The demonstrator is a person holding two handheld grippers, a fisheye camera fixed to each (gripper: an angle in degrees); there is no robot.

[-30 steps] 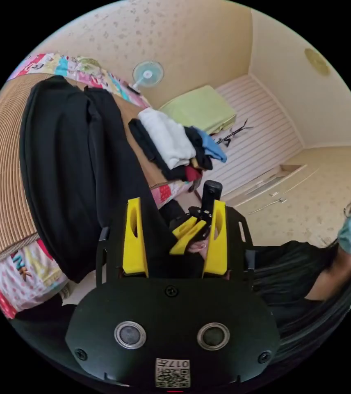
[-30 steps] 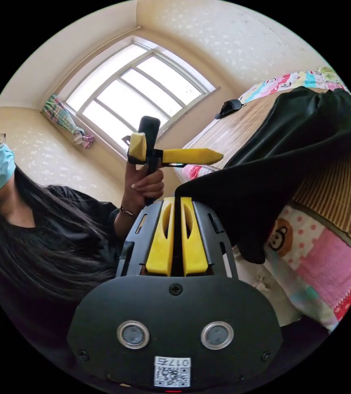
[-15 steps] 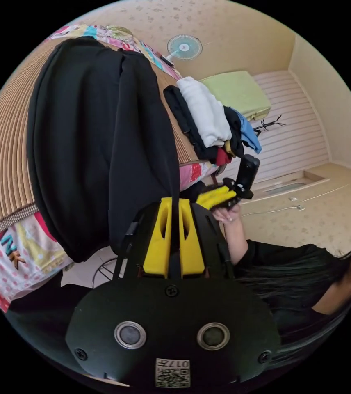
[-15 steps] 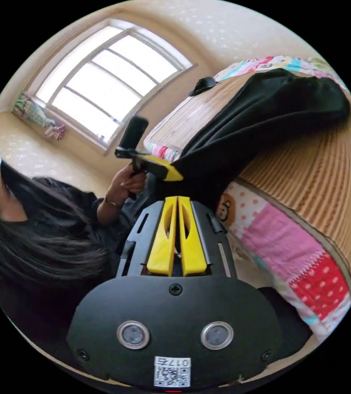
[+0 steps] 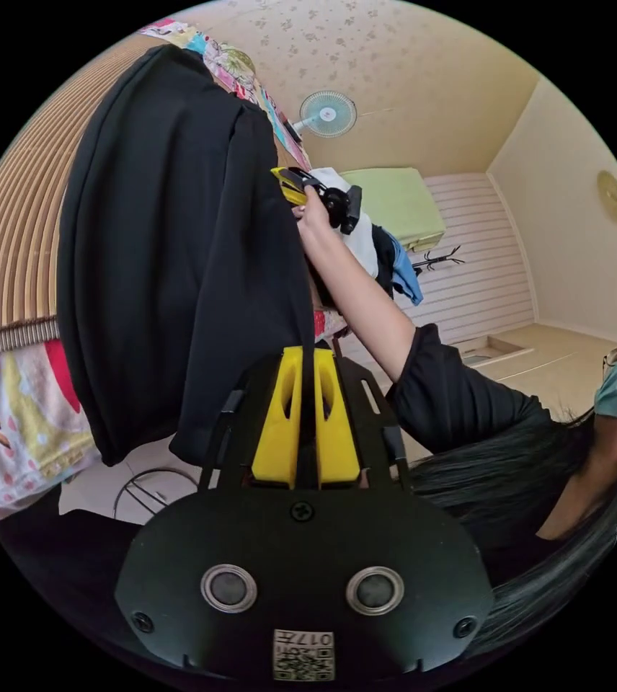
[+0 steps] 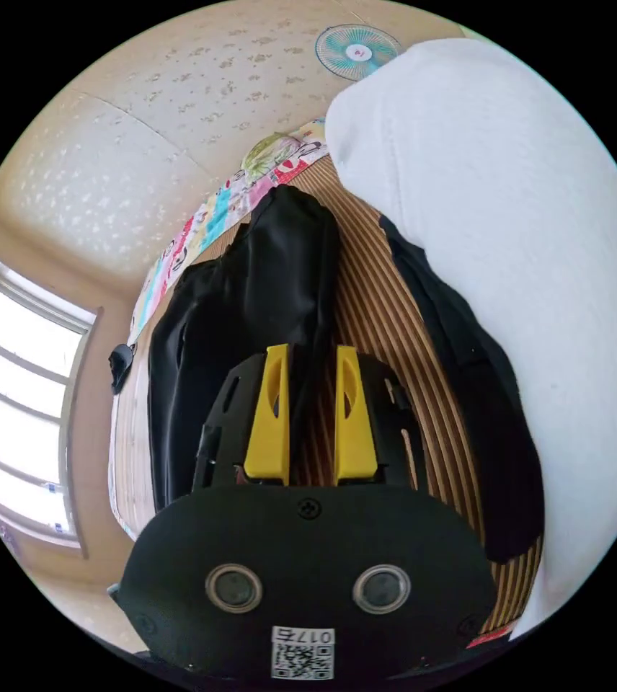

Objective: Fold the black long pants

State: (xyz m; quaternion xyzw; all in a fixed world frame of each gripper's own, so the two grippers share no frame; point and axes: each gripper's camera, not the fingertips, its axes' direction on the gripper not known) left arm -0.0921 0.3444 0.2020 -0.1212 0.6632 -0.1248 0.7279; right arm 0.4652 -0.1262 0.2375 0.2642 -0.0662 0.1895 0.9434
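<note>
The black long pants [image 5: 171, 245] lie on the striped bamboo bed mat [image 5: 13, 238], upper left of the left gripper view. The left hand-held gripper [image 5: 307, 353] pinches their edge — jaws closed. The right hand-held gripper [image 6: 310, 349] is open, cloth between its jaws, beside a white folded towel [image 6: 510, 238].

The quilt [image 5: 6, 425] at the edge of the bed has big coloured letters, partly hidden; "NK" can be read. The sticker [image 5: 303, 654] under each camera has digits, too small to read.
</note>
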